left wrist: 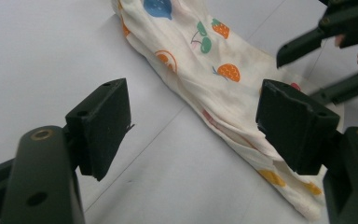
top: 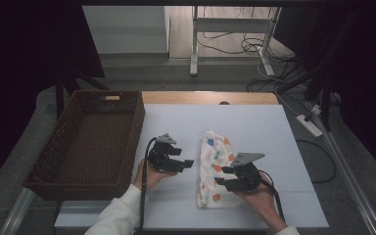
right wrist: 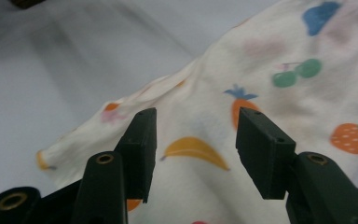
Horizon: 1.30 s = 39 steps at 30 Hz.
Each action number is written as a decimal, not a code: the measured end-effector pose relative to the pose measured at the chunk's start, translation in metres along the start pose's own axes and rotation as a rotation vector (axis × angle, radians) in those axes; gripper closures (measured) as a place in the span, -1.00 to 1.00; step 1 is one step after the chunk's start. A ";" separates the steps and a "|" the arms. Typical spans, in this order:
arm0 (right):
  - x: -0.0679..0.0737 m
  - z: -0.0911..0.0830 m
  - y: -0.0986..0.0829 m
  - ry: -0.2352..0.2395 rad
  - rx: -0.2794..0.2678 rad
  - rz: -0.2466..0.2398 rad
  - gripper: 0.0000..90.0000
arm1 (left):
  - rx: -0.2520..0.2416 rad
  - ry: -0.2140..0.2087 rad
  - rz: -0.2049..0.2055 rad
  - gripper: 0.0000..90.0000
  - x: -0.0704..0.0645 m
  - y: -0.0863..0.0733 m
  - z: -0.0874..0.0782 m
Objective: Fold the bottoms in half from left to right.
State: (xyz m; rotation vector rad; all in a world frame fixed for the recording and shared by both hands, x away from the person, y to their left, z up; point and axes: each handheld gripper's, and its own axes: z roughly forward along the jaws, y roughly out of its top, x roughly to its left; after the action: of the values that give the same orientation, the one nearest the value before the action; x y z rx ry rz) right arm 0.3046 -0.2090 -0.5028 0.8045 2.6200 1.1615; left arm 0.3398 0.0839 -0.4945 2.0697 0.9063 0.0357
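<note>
The fruit-print cloth (top: 214, 166) lies long near-to-far between both claws — right gripper (top: 225, 178) hangs over its near end, left gripper (top: 188, 163) just left, both released.

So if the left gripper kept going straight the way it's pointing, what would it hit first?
Most likely the fruit-print cloth: the open left gripper aims at its long edge, with bare table before it. Depth is hard to judge.

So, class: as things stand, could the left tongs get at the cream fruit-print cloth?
Probably yes: the left tongs stand open beside the cream fruit-print cloth, with bare white table between and nothing blocking.
</note>
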 end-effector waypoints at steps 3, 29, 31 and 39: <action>0.008 0.002 -0.002 0.027 0.013 -0.024 0.04 | 0.001 0.000 0.002 -0.44 0.000 0.000 0.000; 0.069 0.039 -0.006 0.107 0.161 -0.261 -0.07 | -0.001 -0.001 -0.006 -0.44 0.001 -0.001 -0.001; 0.070 0.040 -0.005 0.095 0.159 -0.272 0.10 | -0.001 0.000 -0.006 -0.44 0.001 -0.001 -0.001; 0.073 0.037 -0.003 0.068 0.158 -0.275 0.81 | 0.001 0.001 -0.003 -0.44 0.001 -0.001 -0.001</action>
State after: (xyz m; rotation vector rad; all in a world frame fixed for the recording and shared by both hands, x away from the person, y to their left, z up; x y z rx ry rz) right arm 0.2550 -0.1485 -0.5256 0.4157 2.7934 0.9329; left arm 0.3399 0.0852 -0.4947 2.0693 0.9096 0.0350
